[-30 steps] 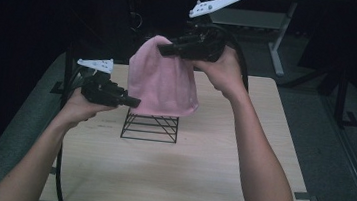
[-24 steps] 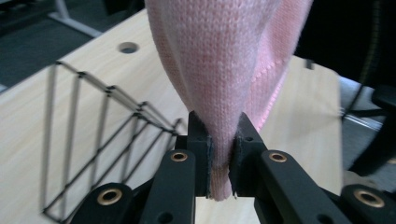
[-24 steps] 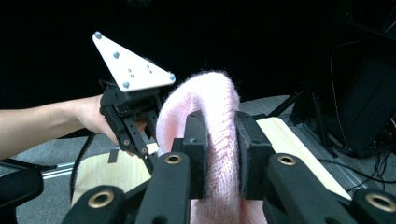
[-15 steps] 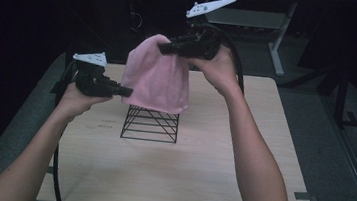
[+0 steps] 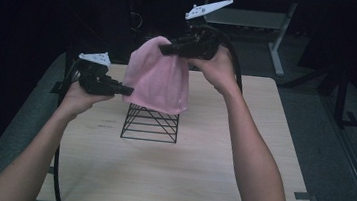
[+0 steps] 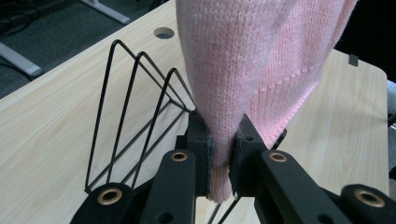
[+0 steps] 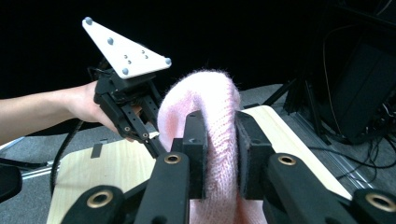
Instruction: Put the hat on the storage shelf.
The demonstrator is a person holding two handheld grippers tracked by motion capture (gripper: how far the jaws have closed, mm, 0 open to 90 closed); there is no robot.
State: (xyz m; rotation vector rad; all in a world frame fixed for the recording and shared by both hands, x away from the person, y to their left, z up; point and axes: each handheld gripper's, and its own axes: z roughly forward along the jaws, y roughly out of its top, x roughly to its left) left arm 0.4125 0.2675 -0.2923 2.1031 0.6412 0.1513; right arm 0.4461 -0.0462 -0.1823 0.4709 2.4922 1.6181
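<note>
A pink knitted hat [image 5: 158, 78] hangs in the air between both grippers, just above a black wire rack [image 5: 150, 123] on the wooden table [image 5: 183, 181]. My right gripper [image 5: 164, 50] is shut on the hat's crown [image 7: 210, 107], its pads [image 7: 196, 140] pressed into the knit. My left gripper [image 5: 128, 91] is shut on the hat's lower left edge, where the knit [image 6: 243, 60] is pinched between its pads [image 6: 198, 140]. The rack [image 6: 135, 116] stands just behind that edge. The left gripper [image 7: 156, 142] appears beside the hat in the right gripper view.
The table has a round cable hole [image 6: 163, 32] near its far edge and black tape [image 5: 304, 196] at its right side. A white desk leg [image 5: 278, 45] stands on the dark floor beyond. Open tabletop lies in front of the rack.
The left gripper has shifted slightly left and up with the hat's edge. The right gripper has eased a little down. The hat now hangs narrower over the rack.
</note>
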